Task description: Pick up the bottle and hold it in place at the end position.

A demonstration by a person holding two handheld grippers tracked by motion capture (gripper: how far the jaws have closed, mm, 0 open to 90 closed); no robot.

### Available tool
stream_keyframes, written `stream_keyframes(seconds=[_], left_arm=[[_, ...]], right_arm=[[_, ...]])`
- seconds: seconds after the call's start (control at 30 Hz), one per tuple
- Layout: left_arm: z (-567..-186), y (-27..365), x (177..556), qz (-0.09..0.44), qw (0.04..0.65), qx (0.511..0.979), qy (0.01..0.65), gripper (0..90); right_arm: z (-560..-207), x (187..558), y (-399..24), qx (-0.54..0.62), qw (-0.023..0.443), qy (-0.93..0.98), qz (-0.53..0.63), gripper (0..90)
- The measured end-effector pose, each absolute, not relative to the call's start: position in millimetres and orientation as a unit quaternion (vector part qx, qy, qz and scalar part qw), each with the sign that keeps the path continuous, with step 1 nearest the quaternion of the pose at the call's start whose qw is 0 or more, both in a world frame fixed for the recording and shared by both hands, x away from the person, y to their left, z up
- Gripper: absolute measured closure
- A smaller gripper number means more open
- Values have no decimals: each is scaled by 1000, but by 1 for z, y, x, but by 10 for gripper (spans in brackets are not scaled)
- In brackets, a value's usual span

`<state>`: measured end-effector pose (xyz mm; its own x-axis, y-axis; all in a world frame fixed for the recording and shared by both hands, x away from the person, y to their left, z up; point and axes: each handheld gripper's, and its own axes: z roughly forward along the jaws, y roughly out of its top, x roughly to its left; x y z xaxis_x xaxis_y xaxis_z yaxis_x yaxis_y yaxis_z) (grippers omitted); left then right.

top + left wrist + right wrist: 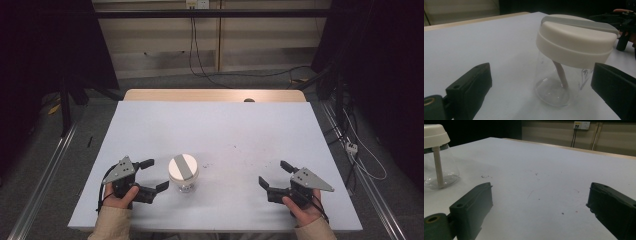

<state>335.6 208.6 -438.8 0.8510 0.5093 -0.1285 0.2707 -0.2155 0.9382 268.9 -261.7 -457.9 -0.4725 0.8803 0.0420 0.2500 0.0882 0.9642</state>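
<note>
Clear jar (183, 173) with its cream lid stands upright on the counter (215, 130) just beside the left gripper (151, 175), both grippers' jaws released and empty, so square up low on the glass before clamping.
</note>
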Motion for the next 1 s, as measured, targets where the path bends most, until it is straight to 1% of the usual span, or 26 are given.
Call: stream_keyframes(seconds=[0.33,0.4,0.57,0.8,1.0], left_arm=[[-441,196,335,97,560,787,240,33],[-442,192,335,89,563,788,234,33],[-443,186,336,83,550,798,232,37],[-446,180,337,74,547,802,229,39],[-446,171,339,77,539,808,224,39]], right_arm=[[-458,269,-261,416,296,675,532,58],[-458,269,-261,416,296,675,532,58],[-458,269,-260,416,295,676,532,59],[-459,270,-260,416,294,678,530,60],[-459,270,-260,415,294,679,530,61]])
